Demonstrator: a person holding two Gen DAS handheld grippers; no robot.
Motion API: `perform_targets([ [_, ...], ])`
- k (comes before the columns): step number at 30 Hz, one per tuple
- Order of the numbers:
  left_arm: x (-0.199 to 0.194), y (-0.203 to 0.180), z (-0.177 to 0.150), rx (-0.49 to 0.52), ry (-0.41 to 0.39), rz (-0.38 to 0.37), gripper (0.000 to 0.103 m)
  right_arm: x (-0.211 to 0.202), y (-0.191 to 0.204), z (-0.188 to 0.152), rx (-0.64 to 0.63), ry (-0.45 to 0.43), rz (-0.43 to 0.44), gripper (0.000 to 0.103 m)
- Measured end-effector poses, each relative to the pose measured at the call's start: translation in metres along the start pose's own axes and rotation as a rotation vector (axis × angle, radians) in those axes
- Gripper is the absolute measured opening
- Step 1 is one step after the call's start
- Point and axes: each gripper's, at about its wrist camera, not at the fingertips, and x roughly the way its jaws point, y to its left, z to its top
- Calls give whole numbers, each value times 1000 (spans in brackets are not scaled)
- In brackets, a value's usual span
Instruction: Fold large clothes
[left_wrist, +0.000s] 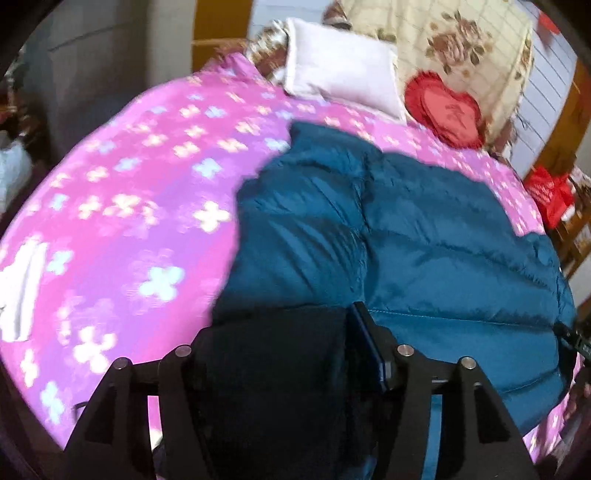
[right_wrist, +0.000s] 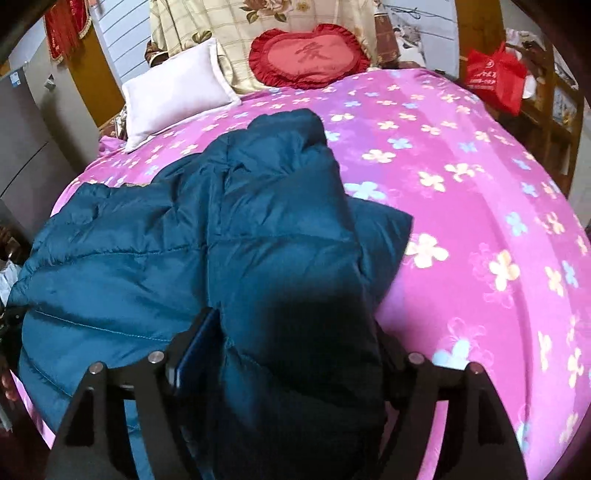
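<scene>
A large teal puffer jacket (left_wrist: 424, 236) lies spread on the pink flowered bedspread (left_wrist: 122, 206). It also shows in the right wrist view (right_wrist: 155, 236) on the bedspread (right_wrist: 480, 206). My left gripper (left_wrist: 273, 354) is shut on a bunched dark part of the jacket at its left near edge. One of its fingers (left_wrist: 369, 343) shows beside the fabric. My right gripper (right_wrist: 291, 354) is shut on a thick fold of the jacket at its right near edge. That fold runs up and away over the jacket's body.
A white pillow (right_wrist: 177, 92), a red heart-shaped cushion (right_wrist: 306, 55) and a flowered cream quilt (right_wrist: 240, 22) lie at the head of the bed. A red bag (right_wrist: 495, 77) sits on a wooden shelf at the right. A grey cabinet (right_wrist: 26, 147) stands at the left.
</scene>
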Motion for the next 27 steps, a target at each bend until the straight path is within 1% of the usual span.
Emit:
perform_targets([
  [2, -23, 0, -2, 15, -63, 28, 40, -14, 0, -1, -1, -9, -28, 78],
  [5, -49, -4, -1, 45, -143, 60, 40, -41, 1, -1, -18, -72, -38, 78],
  [7, -60, -10, -4, 69, -174, 72, 40, -59, 6, -5, -8, -99, -13, 79],
  [10, -71, -28, -10, 115, -208, 86, 40, -77, 15, -7, 9, -132, 43, 82],
  [12, -76, -39, -16, 136, -224, 80, 40, -87, 26, -11, 6, -149, 69, 86],
  [15, -78, -54, -22, 156, -235, 70, 40, -96, 46, -19, -16, -167, 89, 88],
  [18, -77, -69, -29, 172, -230, 64, 40, -99, 67, -30, -47, -161, 103, 89],
  [23, -74, -87, -39, 174, -210, 40, 40, -102, 96, -46, -88, -173, 121, 90],
  [27, -73, -97, -47, 174, -212, 30, 40, -100, 114, -56, -99, -179, 135, 91],
])
